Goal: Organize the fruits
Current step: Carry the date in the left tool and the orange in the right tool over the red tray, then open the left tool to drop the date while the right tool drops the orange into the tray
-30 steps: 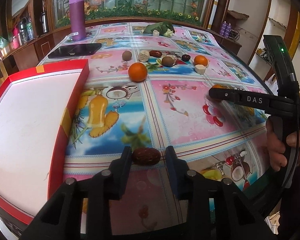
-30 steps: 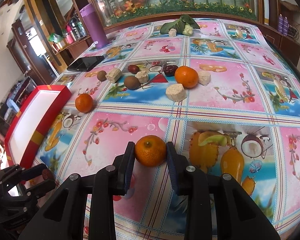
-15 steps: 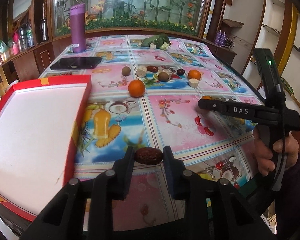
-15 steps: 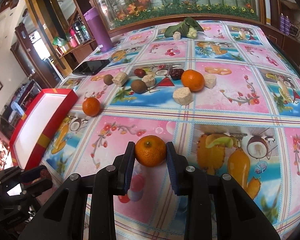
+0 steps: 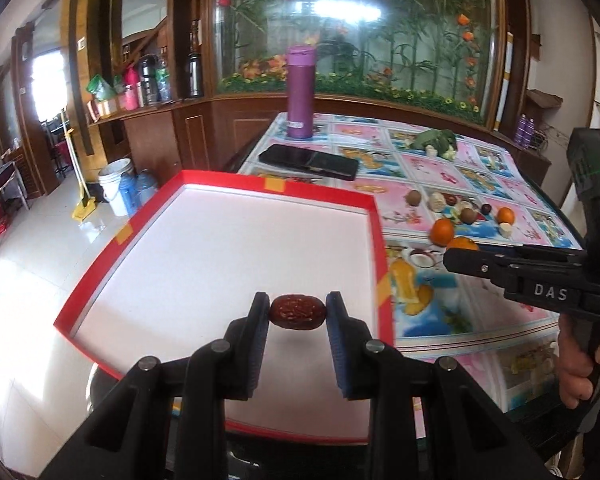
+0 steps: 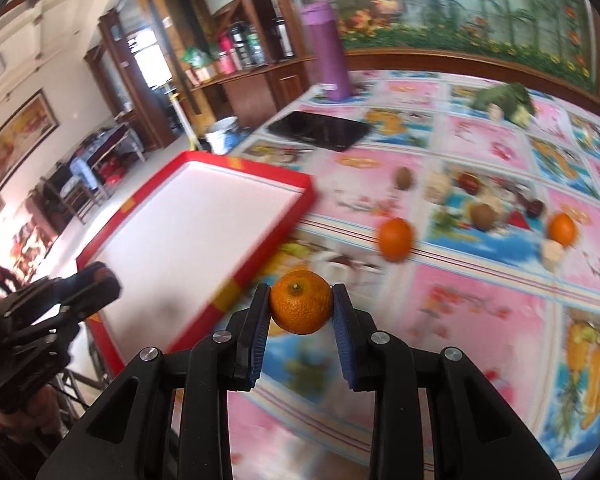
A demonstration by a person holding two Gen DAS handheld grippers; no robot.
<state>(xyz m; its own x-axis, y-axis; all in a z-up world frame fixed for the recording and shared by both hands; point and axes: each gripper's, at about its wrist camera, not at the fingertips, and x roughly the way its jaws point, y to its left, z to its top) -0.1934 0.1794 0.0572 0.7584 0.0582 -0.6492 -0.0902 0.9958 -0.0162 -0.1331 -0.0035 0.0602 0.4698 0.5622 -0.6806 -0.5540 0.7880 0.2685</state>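
My left gripper (image 5: 298, 312) grips the date (image 5: 298, 312) above the red tray (image 5: 374, 216); my right gripper (image 6: 301, 308) clamps the tangerine (image 6: 301, 308) just outside the tray's near corner. I'd lower both gently, then release well apart inside.

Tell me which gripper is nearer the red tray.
Left. The left gripper, clamping a red date, is over the red tray. The right gripper, clamping a mandarin, is just off its corner.

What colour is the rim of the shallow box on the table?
Red, with yellow tape patches; the shallow box has a white inside. Clearest in the left wrist view.
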